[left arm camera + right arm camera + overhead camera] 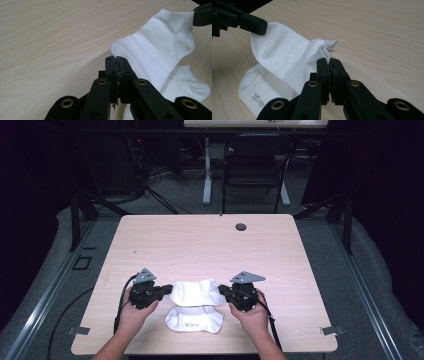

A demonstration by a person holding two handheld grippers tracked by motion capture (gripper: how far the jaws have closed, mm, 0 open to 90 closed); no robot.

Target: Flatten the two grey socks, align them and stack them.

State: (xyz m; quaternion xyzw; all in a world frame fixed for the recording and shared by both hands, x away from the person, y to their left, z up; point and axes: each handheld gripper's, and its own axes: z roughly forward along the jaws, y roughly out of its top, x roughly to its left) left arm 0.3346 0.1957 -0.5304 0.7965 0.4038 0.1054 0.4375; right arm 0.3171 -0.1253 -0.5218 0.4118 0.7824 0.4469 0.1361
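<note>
A white ankle sock (pixel 196 291) hangs stretched between my two grippers just above the table. My left gripper (pixel 169 290) is shut on its left end, with the jaws pinching the fabric (pixel 116 60). My right gripper (pixel 222 292) is shut on its right end, near the cuff opening (pixel 329 62). The held sock (pixel 155 47) sags a little in the middle (pixel 287 57). A second white sock (pixel 194 319) lies flat on the table right under it, nearer the person, with small grey print on it (pixel 259 87).
The light wooden table (pixel 200 240) has a round cable hole (pixel 241 227) near its far edge. A black chair (pixel 255 165) and a white table leg (pixel 207 170) stand on the floor beyond. Cables trail from both grippers over the near edge.
</note>
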